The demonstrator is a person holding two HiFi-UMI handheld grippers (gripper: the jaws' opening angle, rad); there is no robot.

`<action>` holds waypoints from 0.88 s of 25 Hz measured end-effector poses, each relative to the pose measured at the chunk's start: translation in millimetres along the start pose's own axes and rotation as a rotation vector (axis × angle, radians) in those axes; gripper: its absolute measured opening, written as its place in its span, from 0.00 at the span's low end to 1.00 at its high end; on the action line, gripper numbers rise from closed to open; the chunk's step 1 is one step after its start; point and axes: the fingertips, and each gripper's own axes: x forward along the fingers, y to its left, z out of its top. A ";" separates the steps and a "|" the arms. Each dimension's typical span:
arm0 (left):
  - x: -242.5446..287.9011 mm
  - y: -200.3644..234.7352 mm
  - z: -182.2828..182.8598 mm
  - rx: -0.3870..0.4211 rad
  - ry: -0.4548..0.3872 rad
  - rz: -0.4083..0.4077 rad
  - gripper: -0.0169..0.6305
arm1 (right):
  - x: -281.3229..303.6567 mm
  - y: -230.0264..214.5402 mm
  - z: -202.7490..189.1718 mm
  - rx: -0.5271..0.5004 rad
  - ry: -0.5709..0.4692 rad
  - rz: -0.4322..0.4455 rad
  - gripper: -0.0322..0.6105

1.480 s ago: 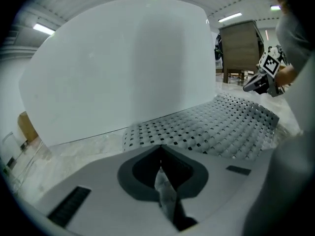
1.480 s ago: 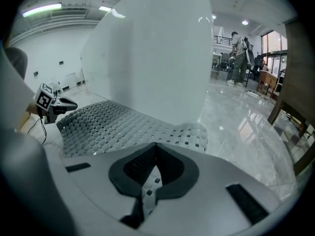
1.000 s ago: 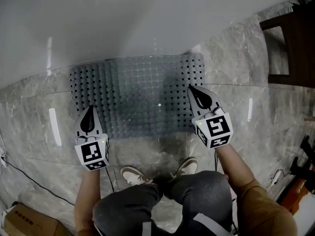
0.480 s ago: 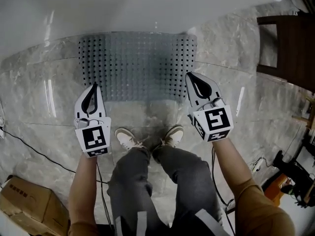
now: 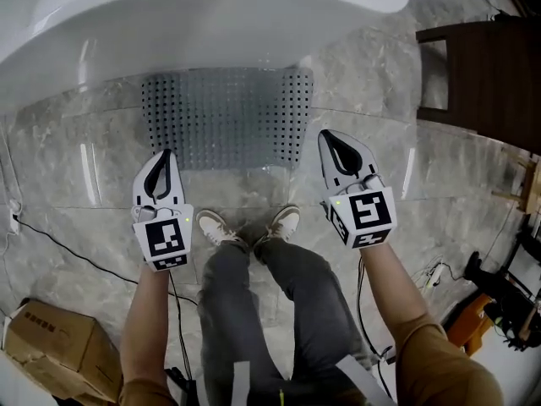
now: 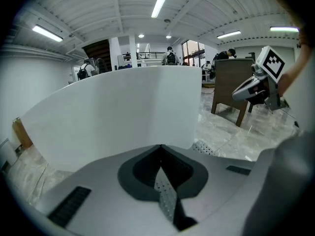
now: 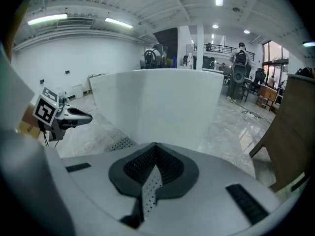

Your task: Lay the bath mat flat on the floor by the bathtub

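A: Bathtub (image 5: 211,15) up top, bath mat (image 5: 224,117) flat on the floor right beside it.

B: Left gripper (image 5: 166,154) and right gripper (image 5: 326,137) both closed, empty, hovering clear. Right edge maybe curled, hard to tell. A shoe (image 5: 218,227) stepping forward could ruck it.

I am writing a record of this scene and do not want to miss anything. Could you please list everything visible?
bathtub: one, white, top of head view
bath mat: one, grey, perforated, on the floor beside the bathtub
floor: grey marble
wooden furniture: one, dark brown, upper right
cardboard box: one, brown, lower left
cable: one, black, left floor
shoes: two, pale, near the mat
left gripper: white, jaws together, empty
right gripper: white, jaws together, empty
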 end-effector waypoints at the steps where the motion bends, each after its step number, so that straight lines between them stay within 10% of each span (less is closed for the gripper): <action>1: -3.5 -0.1 8.1 -0.017 0.003 -0.003 0.03 | -7.8 -2.6 7.1 -0.001 -0.002 -0.004 0.05; 22: -104.0 -32.6 184.0 0.040 -0.011 -0.005 0.03 | -174.2 -53.1 111.8 0.134 -0.040 -0.050 0.06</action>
